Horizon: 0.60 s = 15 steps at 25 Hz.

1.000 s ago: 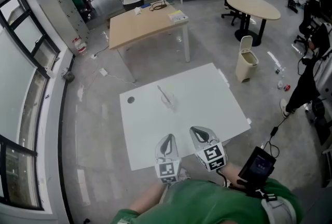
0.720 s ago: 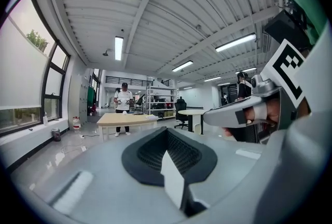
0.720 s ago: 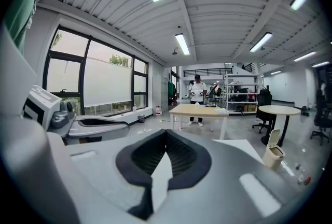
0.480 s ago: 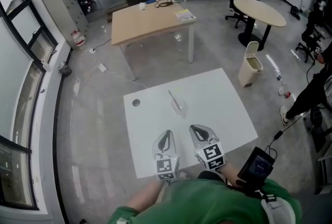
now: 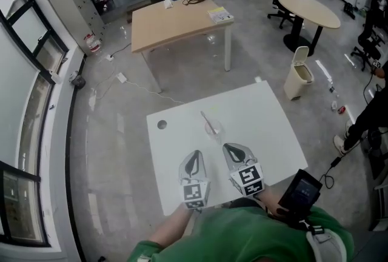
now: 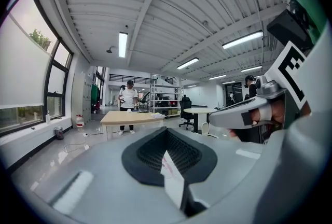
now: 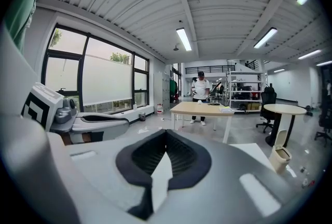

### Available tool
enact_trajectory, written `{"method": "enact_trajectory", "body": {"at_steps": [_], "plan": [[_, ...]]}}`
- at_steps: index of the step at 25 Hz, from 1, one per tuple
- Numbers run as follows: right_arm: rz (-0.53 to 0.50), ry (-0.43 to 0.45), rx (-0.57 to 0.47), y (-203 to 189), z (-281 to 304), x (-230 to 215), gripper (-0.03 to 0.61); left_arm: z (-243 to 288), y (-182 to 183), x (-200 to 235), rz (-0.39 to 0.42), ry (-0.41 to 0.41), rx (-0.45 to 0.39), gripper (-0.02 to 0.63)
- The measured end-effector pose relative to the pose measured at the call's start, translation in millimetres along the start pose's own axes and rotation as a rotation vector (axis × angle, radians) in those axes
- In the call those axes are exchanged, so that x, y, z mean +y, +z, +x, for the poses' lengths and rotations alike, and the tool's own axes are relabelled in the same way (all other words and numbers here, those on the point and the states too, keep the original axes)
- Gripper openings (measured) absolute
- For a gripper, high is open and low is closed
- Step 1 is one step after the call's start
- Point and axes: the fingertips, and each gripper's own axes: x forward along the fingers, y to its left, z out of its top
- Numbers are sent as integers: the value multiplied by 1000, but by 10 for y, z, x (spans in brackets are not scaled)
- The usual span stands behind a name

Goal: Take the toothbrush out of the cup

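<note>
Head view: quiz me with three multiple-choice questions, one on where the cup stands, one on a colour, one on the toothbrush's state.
1. The cup stands on: A the wooden table; B the white table; C the floor.
2. The wearer's top is: A red; B blue; C green.
3. The toothbrush is: A in the cup; B flat on the table; C snapped in two.

1 B: white tabletop surrounds the cup.
2 C: green cloth fills the bottom edge.
3 A: it leans out of the cup's rim.
</note>
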Motion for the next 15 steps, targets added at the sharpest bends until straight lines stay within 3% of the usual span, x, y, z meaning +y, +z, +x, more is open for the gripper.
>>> {"method": "enact_trajectory", "body": {"at_steps": [15], "plan": [[31,35,42,-46,604,-541,3,788,-135,181,-3,28,73,5]]}}
